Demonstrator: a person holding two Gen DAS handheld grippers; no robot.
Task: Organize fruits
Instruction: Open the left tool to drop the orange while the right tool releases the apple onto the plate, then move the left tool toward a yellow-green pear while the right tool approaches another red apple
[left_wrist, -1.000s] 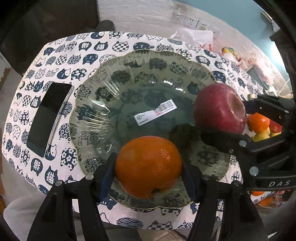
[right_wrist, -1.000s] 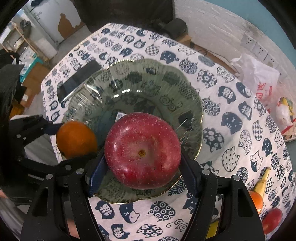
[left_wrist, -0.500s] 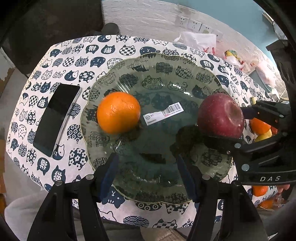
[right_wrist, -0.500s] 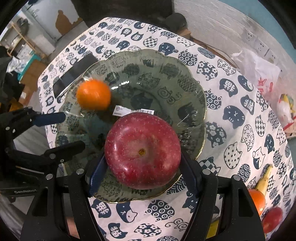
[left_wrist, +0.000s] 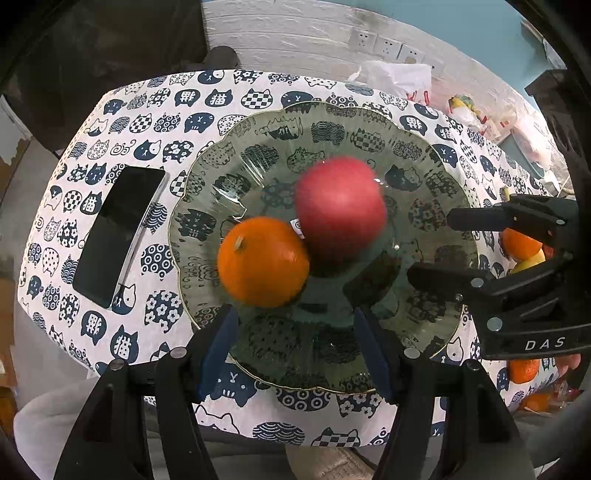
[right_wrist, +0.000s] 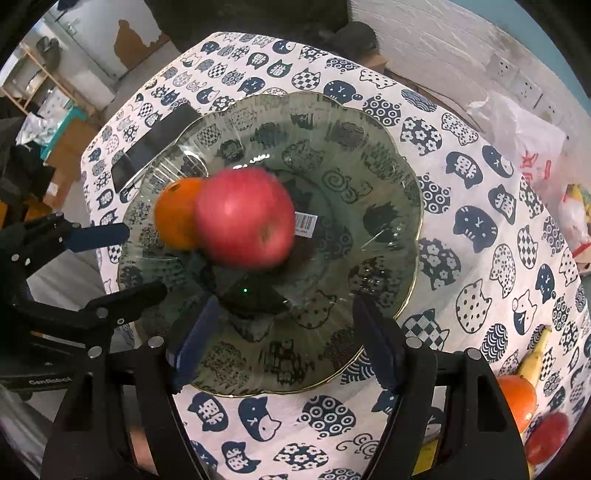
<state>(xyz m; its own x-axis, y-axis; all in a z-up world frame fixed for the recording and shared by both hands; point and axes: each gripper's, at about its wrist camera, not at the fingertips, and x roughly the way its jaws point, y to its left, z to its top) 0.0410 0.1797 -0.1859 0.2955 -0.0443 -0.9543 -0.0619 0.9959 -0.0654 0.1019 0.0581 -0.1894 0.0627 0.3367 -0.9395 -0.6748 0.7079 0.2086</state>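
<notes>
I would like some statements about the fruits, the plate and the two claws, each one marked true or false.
1. The red apple lies in the glass plate. True.
2. The right claw is shut on the apple. False: it is open and empty, with the apple lying ahead of its fingers.
3. The orange touches the apple. True, as far as both views show.
4. The left claw holds the orange. False: it is open, with the orange lying free in the plate.
5. The black phone lies inside the plate. False: it lies on the tablecloth beside the plate.
</notes>
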